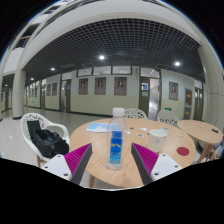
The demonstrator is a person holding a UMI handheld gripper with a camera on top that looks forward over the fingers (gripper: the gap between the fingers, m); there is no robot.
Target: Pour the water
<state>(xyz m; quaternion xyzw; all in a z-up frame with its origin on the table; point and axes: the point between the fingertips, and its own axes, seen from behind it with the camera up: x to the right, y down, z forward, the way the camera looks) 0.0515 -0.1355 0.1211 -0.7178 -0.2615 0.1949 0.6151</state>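
Note:
A clear water bottle (116, 146) with a blue label and a white cap stands upright on a round wooden table (95, 160). My gripper (113, 152) is open. Its magenta pads (80, 158) sit on either side of the bottle, with a gap at each side. The bottle stands between the fingertips and rests on the table. A white cup (158, 134) stands on the table beyond the right finger. Another white cup (119, 113) stands at the table's far edge.
A white chair (33, 130) with a black bag (48, 139) on it stands left of the table. A small red object (183, 151) lies on the table's right side. A second wooden table (205, 130) stands to the right. A wide hall lies beyond.

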